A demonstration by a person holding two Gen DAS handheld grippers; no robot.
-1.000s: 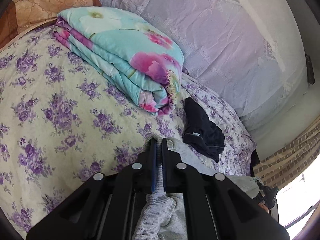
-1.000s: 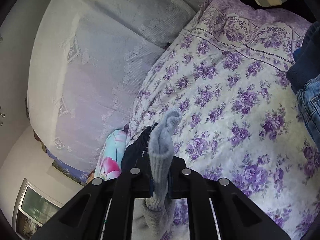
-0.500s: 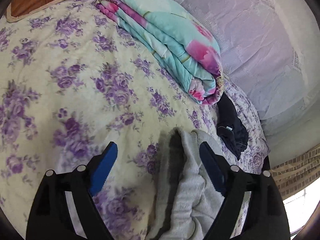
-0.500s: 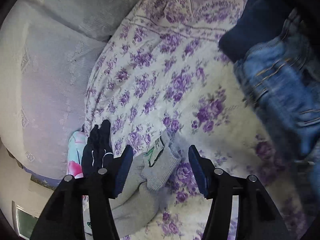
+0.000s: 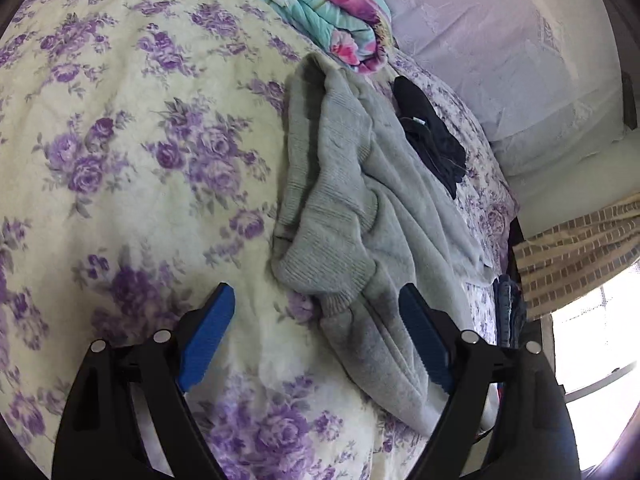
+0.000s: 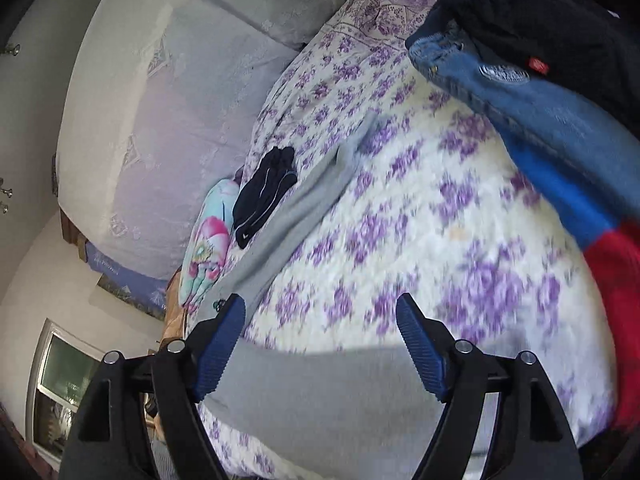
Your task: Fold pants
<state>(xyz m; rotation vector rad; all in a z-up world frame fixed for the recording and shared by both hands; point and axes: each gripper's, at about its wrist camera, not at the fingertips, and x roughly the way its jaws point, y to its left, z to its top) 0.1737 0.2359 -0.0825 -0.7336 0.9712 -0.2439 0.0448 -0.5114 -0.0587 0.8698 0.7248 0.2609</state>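
Note:
Grey sweatpants [image 5: 360, 208] lie in a loose bunch on the purple-flowered bedspread [image 5: 120, 140], ribbed cuffs toward the camera. My left gripper [image 5: 316, 300] is open and empty, its blue pads [image 5: 208, 332] just short of the near cuff. In the right wrist view the grey pants [image 6: 296, 208] stretch as a long strip across the bed and under the camera. My right gripper [image 6: 320, 316] is open and empty above the grey cloth.
A folded turquoise floral quilt [image 5: 312, 4] lies at the head of the bed. A dark folded garment [image 5: 428, 128] lies beside the grey pants. Blue jeans [image 6: 520, 96], black and red clothes [image 6: 616, 280] are piled at the right. A lace-covered wall [image 6: 160, 100] borders the bed.
Both grippers were shut on the grey pants a second ago. They opened, let the pants drop on the bed, and pulled back.

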